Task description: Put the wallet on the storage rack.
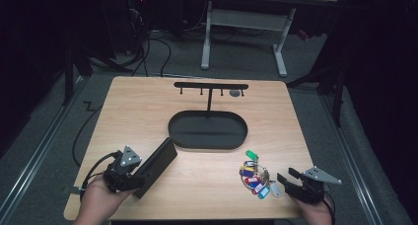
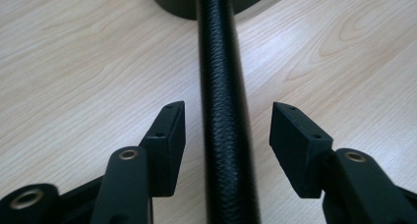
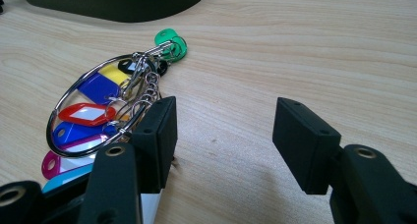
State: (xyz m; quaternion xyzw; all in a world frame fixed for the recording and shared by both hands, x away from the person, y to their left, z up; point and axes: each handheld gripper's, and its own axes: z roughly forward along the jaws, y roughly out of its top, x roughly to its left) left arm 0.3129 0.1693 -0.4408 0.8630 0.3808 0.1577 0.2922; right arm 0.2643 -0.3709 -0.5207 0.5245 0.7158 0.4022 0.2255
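Wooden table (image 1: 197,185) holds a flat black case (image 1: 156,167) standing on its thin edge between the left gripper's (image 1: 129,171) wide-open jaws, not pinched, looking stiff, bumpy and easy to grab across its thin sides.

Dim room, grey carpet (image 1: 44,136), white-legged desk (image 1: 246,22)

- Light falls from overhead on the worktop (image 1: 148,111); the room around it is dark.
- High view soft, slightly grainy.
- Close views bright and even, with the nearest parts blurred.
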